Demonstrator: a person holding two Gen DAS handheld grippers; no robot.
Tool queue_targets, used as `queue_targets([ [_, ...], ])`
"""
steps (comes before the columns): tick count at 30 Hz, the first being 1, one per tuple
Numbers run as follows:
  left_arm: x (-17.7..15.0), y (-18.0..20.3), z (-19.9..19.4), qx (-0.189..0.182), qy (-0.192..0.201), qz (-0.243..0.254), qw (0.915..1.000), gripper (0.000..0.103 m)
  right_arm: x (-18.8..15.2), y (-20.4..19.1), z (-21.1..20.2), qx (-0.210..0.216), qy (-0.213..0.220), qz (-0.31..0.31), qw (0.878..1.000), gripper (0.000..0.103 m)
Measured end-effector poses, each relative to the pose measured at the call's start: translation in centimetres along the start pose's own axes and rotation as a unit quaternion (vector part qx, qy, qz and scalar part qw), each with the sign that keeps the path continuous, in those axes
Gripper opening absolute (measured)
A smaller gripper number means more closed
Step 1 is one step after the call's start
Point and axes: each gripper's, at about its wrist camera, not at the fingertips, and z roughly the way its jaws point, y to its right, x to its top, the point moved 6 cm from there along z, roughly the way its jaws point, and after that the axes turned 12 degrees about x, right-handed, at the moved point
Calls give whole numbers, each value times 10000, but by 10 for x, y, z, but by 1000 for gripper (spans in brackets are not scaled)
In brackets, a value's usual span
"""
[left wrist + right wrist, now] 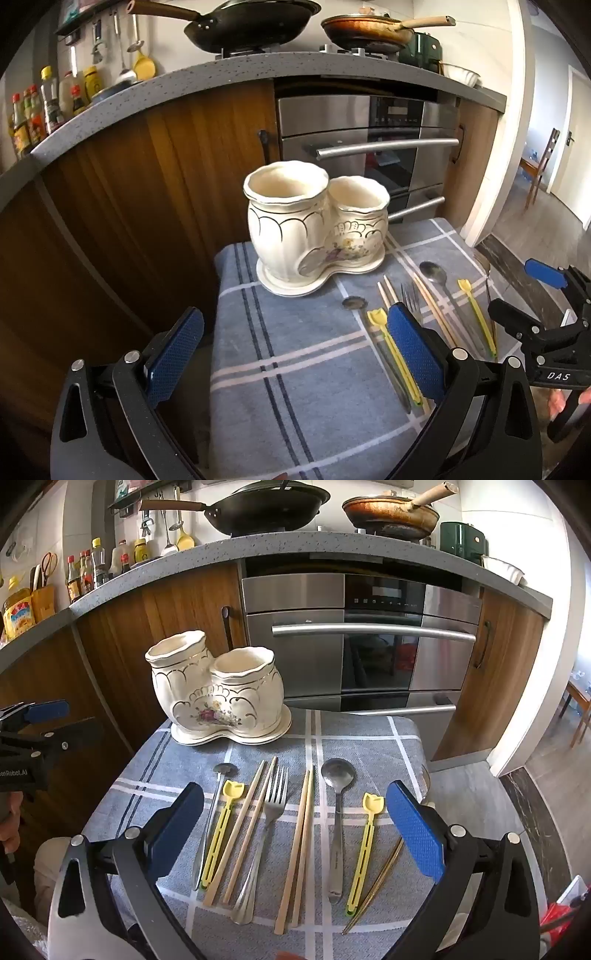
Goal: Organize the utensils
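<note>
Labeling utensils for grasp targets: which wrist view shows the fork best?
Right wrist view: the fork lies whole and unobstructed on the cloth, tines to handle end, between the open right gripper fingers. In the left wrist view only the fork's tines show; the left gripper's blue pad hides the handle.

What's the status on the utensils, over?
Left gripper and right gripper open, empty. Utensils all flat on cloth; holder empty. Nothing in the way.
</note>
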Motion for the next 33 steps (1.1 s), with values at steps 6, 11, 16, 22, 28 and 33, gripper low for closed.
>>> queue_targets([
  [6, -3, -3, 2, 15, 32, -2, 10000, 99, 1, -1, -1, 1, 11, -16, 10000, 98],
  [11, -3, -1, -1, 68, 37, 43, 10000, 99, 1, -1, -1, -10, 7, -12, 10000, 98],
  [16, -2, 0, 0, 53, -1, 44, 10000, 99, 1, 0, 0, -6, 0, -17, 10000, 98],
  [22, -1, -1, 1, 65, -6, 42, 10000, 99, 1, -1, -1, -11, -2, -4, 10000, 98],
  [28, -2, -2, 2, 87, -3, 38, 10000, 99, 0, 1, 1, -5, -8, -8, 10000, 98],
  [33, -2, -2, 3, 89, 0, 35, 10000, 99, 0, 0, 3, -10, -17, -8, 10000, 98],
])
